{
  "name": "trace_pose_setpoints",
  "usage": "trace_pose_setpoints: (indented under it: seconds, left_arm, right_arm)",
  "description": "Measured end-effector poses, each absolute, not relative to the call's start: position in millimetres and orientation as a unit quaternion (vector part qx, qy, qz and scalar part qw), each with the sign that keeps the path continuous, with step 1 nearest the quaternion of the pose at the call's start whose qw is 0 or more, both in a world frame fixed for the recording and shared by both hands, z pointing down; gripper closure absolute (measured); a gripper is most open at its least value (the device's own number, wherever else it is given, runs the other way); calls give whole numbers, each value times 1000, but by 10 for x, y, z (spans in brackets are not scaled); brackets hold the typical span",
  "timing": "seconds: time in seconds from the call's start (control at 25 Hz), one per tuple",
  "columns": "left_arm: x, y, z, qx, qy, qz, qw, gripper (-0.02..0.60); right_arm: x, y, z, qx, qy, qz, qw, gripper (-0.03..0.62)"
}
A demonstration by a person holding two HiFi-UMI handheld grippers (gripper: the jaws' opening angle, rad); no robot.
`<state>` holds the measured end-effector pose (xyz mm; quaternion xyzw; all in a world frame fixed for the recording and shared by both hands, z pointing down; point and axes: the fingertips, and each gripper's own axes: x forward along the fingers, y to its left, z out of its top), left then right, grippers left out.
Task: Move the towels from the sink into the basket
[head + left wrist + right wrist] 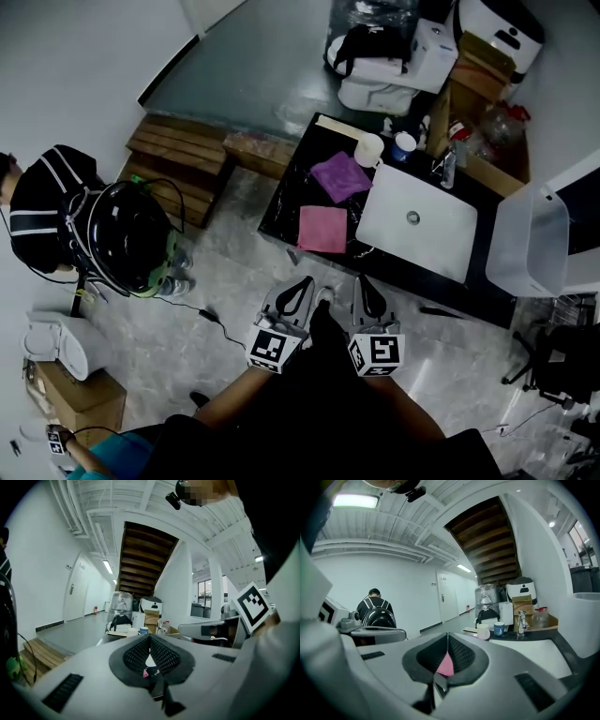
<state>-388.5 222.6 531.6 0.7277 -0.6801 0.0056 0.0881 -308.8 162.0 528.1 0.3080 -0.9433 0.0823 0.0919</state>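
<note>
The sink [417, 220] is smooth and white with a soft gloss, and it sits in a glossy black counter [281, 214]. At its nine o'clock the pink towel [322, 229] and at ten o'clock the purple towel [340, 176] are matt cloth. At three o'clock the basket [530, 239] is translucent plastic.

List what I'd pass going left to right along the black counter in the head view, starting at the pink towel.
pink towel → white cup → blue cup → faucet → translucent basket, just off the counter's right end. The purple towel and the sink overlap others sideways, so they're left out.
</note>
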Motion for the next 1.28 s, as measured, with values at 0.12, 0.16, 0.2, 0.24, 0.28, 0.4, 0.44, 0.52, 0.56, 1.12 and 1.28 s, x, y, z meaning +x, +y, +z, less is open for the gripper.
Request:
trace_pose_setpoints:
  seconds: [0.12, 0.16, 0.2, 0.24, 0.28, 0.4, 0.44, 0.52, 0.56, 1.12, 1.28]
  left_arm:
    - [-4032, 1983, 5324, 725, -683, 11, 91, 571]
    - [-4091, 1909, 5321, 723, -684, 12, 94, 571]
    - [-4155, 1846, 5311, 722, -685, 13, 98, 571]
    - [-4216, 1792, 5298, 721, -686, 15, 100, 571]
    - [-4267, 1740, 5286, 721, -686, 19, 99, 571]
    - [-4408, 1571, 5290, 719, -688, 31, 94, 571]
    - [-4464, 1515, 5299, 717, -689, 34, 94, 571]
    - [-4567, 1427, 5311, 713, -694, 35, 94, 571]
    - [-4610, 1396, 5316, 711, -696, 34, 94, 571]
    - [-5182, 1043, 5703, 740, -658, 41, 134, 571]
    - [-5258, 914, 5713, 759, -636, 30, 139, 571]
  right_arm:
    - [-3220, 1302, 5322, 312, -942, 87, 92, 572]
    - [-3263, 1197, 5347, 315, -940, 90, 96, 572]
    - [-3311, 1107, 5371, 318, -938, 94, 101, 572]
    - [-3360, 1033, 5388, 319, -937, 96, 105, 572]
    - [-3407, 971, 5399, 317, -937, 97, 110, 572]
    - [-3547, 813, 5444, 301, -941, 96, 120, 572]
    - [-3597, 767, 5467, 296, -942, 97, 123, 572]
    - [-3680, 688, 5522, 289, -943, 102, 128, 572]
    - [-3714, 657, 5552, 286, -943, 105, 132, 572]
    - [-4230, 574, 6151, 314, -915, 145, 208, 571]
    - [-4340, 499, 6219, 349, -899, 134, 227, 568]
